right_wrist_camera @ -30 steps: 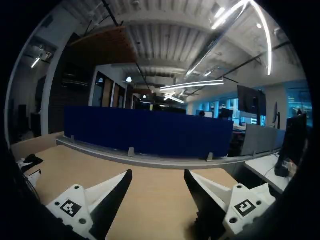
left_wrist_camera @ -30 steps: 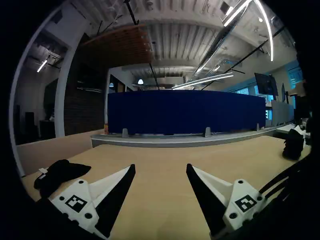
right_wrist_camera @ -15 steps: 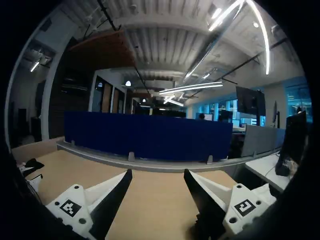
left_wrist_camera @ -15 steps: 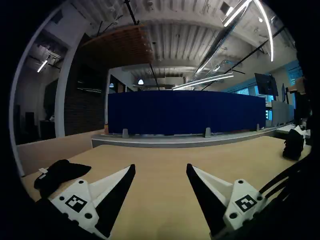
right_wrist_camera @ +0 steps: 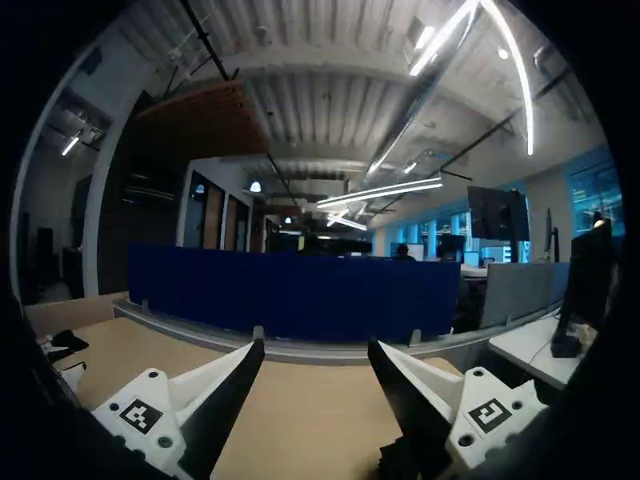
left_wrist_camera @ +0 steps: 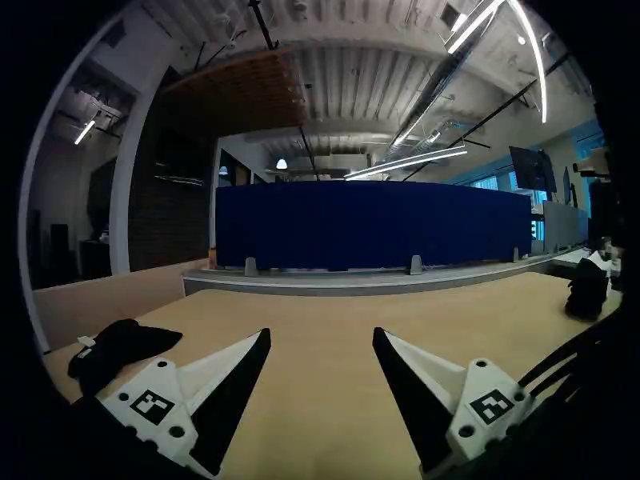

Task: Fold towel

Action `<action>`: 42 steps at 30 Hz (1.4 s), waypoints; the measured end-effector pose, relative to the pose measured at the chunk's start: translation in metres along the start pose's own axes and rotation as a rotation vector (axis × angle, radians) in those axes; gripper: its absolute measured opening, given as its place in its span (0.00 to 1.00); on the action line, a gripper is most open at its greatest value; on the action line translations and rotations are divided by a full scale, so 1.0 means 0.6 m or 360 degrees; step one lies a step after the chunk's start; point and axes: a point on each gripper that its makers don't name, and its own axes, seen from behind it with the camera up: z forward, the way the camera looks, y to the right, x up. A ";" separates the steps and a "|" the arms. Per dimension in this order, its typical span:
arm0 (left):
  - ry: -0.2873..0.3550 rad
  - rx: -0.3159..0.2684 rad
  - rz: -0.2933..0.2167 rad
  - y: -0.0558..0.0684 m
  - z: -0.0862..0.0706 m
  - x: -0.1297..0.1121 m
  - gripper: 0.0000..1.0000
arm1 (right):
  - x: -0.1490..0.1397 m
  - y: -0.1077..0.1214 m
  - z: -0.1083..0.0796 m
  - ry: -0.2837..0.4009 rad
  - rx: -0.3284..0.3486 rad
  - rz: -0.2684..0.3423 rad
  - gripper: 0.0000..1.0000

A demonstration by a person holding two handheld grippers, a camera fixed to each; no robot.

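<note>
The left gripper (left_wrist_camera: 320, 331) hung low over the pale wooden table (left_wrist_camera: 320, 300), jaws spread wide with nothing between them; the right gripper (right_wrist_camera: 315, 342) was likewise parted and empty; a dark cloth (left_wrist_camera: 120, 342) with a pale tag lay crumpled on the table, just off the left gripper's left finger, untouched; whether it was the towel I could not tell; a blue partition (left_wrist_camera: 368, 224) stood beyond.

The left gripper (left_wrist_camera: 320, 330) was held level and low above the table (left_wrist_camera: 448, 300), pointing toward its far edge, its two white fingers (left_wrist_camera: 204, 376) spread wide apart. The right gripper (right_wrist_camera: 316, 342) also pointed toward the far edge, jaws equally wide.
</note>
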 end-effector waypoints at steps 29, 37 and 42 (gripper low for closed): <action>0.0000 -0.0001 0.0000 -0.002 0.000 0.002 0.94 | -0.205 0.029 -0.013 0.0005 -0.0022 0.0131 1.00; 0.0000 -0.0001 0.0000 -0.004 0.001 0.003 0.94 | -0.263 0.025 -0.025 -0.0032 -0.0032 0.0177 1.00; 0.0001 -0.0001 0.0000 -0.004 0.001 0.003 0.94 | -0.290 0.034 -0.036 -0.0063 -0.0045 0.0243 1.00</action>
